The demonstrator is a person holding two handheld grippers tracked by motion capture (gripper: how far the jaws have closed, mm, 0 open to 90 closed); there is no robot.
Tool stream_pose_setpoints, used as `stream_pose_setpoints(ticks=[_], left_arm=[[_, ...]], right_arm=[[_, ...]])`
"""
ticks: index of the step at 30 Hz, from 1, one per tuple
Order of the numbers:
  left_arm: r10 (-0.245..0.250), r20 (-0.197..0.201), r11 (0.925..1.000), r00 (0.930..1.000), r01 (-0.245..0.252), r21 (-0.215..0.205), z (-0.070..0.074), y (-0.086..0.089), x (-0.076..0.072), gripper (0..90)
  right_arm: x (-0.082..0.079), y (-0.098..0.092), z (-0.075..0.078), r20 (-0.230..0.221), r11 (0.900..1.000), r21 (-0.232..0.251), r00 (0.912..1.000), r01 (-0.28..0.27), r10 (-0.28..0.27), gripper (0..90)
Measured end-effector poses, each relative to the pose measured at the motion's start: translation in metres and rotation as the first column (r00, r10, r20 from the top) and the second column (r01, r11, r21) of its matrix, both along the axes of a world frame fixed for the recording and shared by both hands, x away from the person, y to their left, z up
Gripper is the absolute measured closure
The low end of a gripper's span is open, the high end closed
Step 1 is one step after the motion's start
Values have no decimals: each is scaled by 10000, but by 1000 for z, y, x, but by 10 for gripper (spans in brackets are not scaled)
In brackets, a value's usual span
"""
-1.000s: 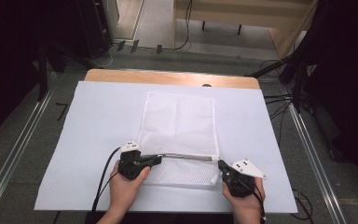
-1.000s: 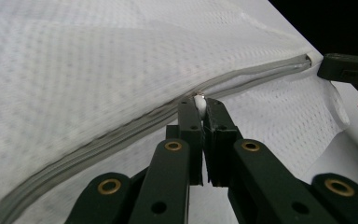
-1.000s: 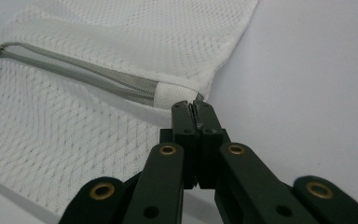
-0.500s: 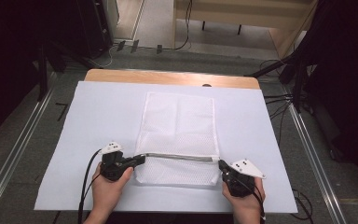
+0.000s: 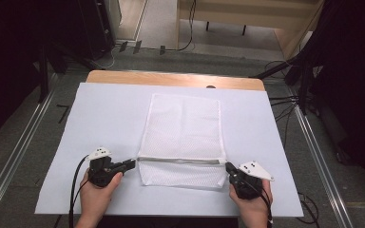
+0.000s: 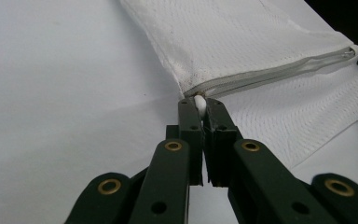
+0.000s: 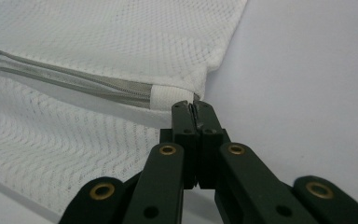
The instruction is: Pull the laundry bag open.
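Where mesh bag (image 5: 183, 137) lies, white sheet (image 5: 104, 118) beneath

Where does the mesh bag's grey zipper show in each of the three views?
High view: zipper runs across the lower bag, between both tools.
Left gripper view: zipper slants up-right from the jaws.
Right gripper view: zipper runs left from the jaws.
Shared landmark: white mesh bag.

Left gripper (image 5: 132, 164) sits at the mesh bag's (image 5: 183, 128) left zipper end, jaws pinched on its white tab. Right gripper (image 5: 228, 167) clamps the bag's right edge. Both hands (image 5: 97, 192) low, near the bag's front.
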State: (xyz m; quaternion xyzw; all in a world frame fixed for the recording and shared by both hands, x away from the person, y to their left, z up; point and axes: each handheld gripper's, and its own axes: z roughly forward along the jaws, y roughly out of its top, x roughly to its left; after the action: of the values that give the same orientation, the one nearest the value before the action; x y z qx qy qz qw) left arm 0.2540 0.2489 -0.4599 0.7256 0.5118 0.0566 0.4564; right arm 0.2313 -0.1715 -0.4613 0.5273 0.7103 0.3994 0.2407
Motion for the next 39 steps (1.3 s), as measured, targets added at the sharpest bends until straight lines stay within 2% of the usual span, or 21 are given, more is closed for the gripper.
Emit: stream_pose_setpoints(ticks=[4, 6, 7, 8, 9, 10, 12, 13, 15, 16, 18, 20, 23, 25, 26, 28, 29, 31, 33, 36, 39], left_arm=[[4, 103, 9995, 9999, -1, -324, -3, 4, -3, 876], [63, 454, 9988, 9989, -40, -495, -2, 7, -5, 824], [194, 747, 9988, 9970, -160, -458, 0, 9, -7, 634], [352, 1412, 9992, 9894, -319, -255, 5, 12, -9, 573], [352, 1412, 9992, 9894, -319, -255, 5, 12, -9, 478], [582, 1753, 9983, 9828, -567, -134, 8, 14, -11, 478], [800, 2128, 9967, 9738, -812, -34, 13, 19, -14, 346], [932, 2247, 9955, 9700, -946, -44, 17, 23, -15, 269], [1094, 2431, 9939, 9638, -1102, -102, 23, 30, -18, 153], [1134, 2535, 9935, 9607, -1121, -195, 25, 34, -19, 131], [1040, 2771, 9945, 9552, -1034, -171, 28, 41, -21, 97], [914, 2834, 9958, 9546, -899, -184, 29, 49, -23, 44], [931, 2982, 9956, 9500, -918, -182, 31, 59, -25, 25], [846, 3092, 9964, 9472, -837, -161, 33, 65, -26, 25], [857, 3159, 9962, 9449, -853, -153, 33, 67, -27, 10], [919, 3138, 9954, 9450, -959, -29, 32, 69, -26, 5], [893, 3040, 9958, 9485, -912, -80, 29, 72, -24, 5], [890, 2988, 9959, 9502, -901, -103, 28, 73, -24, 4], [799, 3090, 9967, 9477, -814, -83, 27, 76, -23, 0], [798, 3132, 9965, 9463, -832, -24, 27, 80, -22, 0], [994, 3168, 9949, 9433, -995, -160, 26, 89, -22, 0]], right_arm=[[-1, 1, 0, 124, 9998, 72, 9997, -202, 201, 900], [-1, 0, 0, 201, 9995, 77, 9993, -303, 301, 900], [-2, 1, 0, 218, 9992, 123, 9990, -381, 378, 900], [-2, 1, 0, 222, 9993, 83, 9991, -376, 374, 900], [-2, 1, 0, 222, 9993, 83, 9991, -376, 374, 900], [-2, 1, -1, 237, 9992, 88, 9990, -394, 392, 900], [-2, 1, -1, 256, 9990, 203, 9989, -407, 402, 892], [-2, 0, 0, 242, 9985, 294, 9987, -453, 446, 853], [-1, -1, 0, 212, 9951, 696, 9974, -696, 683, 691], [-1, 0, 0, 175, 9925, 893, 9964, -840, 827, 580], [-1, 0, 0, 226, 9922, 892, 9960, -876, 859, 499], [0, -1, 1, 274, 9904, 1019, 9955, -934, 911, 425], [0, -6, 4, 433, 9890, 1164, 9953, -914, 869, 367], [1, -12, 6, 543, 9873, 1266, 9944, -964, 902, 336], [2, -18, 7, 567, 9881, 1306, 9956, -817, 749, 330], [3, -26, 7, 606, 9882, 1371, 9963, -683, 604, 321], [3, -30, 7, 633, 9881, 1433, 9968, -566, 479, 320], [3, -34, 7, 631, 9886, 1436, 9973, -459, 372, 320], [4, -48, 8, 645, 9884, 1514, 9979, -106, 8, 317], [4, -57, 8, 665, 9880, 1541, 9977, 41, -146, 312], [4, -73, 7, 668, 9870, 1578, 9969, 294, -404, 312]])
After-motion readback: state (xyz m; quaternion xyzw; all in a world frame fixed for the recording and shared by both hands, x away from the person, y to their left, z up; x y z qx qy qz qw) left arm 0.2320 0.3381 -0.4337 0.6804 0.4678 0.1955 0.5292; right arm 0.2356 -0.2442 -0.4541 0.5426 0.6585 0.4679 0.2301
